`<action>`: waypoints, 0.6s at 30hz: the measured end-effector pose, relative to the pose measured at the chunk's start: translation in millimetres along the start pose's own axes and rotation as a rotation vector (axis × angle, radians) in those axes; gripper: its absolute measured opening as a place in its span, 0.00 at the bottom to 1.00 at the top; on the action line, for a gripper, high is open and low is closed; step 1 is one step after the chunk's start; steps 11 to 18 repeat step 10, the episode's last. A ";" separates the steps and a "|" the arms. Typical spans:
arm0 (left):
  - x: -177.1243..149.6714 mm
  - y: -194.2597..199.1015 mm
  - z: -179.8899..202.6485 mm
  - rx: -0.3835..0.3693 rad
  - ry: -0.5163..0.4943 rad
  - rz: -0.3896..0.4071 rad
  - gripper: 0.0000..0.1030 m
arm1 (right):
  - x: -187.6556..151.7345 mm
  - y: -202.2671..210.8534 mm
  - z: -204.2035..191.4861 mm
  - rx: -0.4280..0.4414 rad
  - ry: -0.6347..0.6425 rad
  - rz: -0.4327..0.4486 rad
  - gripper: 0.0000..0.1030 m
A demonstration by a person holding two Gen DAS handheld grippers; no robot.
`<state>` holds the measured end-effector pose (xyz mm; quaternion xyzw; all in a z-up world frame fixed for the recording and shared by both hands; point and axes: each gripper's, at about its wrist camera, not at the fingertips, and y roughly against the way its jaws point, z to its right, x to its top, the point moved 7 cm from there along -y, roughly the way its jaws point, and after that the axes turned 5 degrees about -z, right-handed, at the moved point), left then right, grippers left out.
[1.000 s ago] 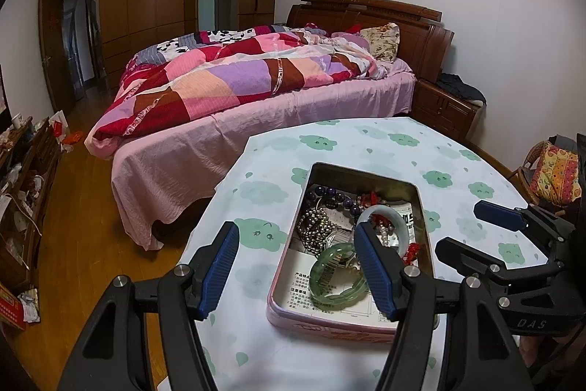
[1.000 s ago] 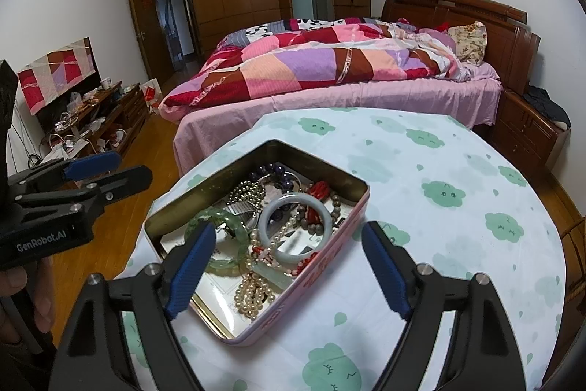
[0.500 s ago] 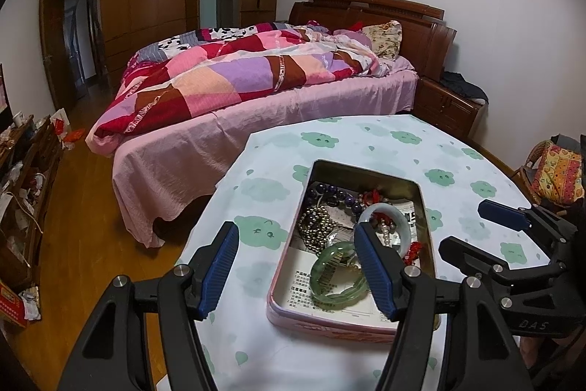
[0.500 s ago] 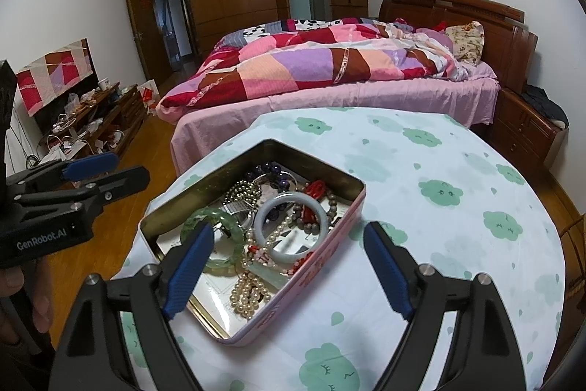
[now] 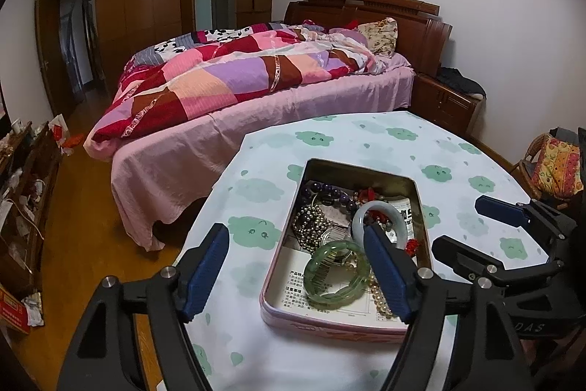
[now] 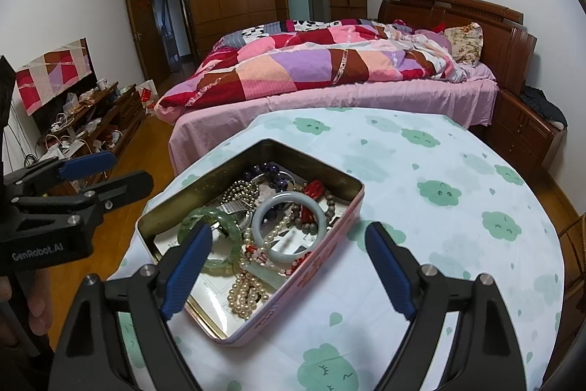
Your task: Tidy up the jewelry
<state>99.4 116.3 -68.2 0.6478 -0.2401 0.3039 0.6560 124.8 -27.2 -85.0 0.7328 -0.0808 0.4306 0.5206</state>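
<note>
On the round tabletop [image 6: 439,244] with its cloud-print cloth sits a pink rectangular tin [image 6: 315,266], open-topped, holding a tangle: a green jade bangle [image 5: 337,275], a pale jade bangle [image 6: 289,226], pearl strands [image 6: 249,292], dark beads. Left tongs [image 5: 296,275] and right tongs [image 6: 289,270] both hover spread wide and empty. Any pick should take one rigid bangle by its rim, lifted slowly clear of strands.

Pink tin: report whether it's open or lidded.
Open: the pink tin has no lid on, and its bangles and beads are exposed.
</note>
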 end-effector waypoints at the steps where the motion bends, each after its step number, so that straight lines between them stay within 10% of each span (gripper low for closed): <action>1: 0.0 -0.8 0.1 -0.001 0.002 -0.002 0.74 | 0.1 0.1 1.7 -0.001 -0.001 -0.001 0.85; 18: 0.7 -1.7 -0.8 0.009 0.001 0.007 0.75 | -1.0 -0.7 9.9 -0.003 -0.002 -0.005 0.86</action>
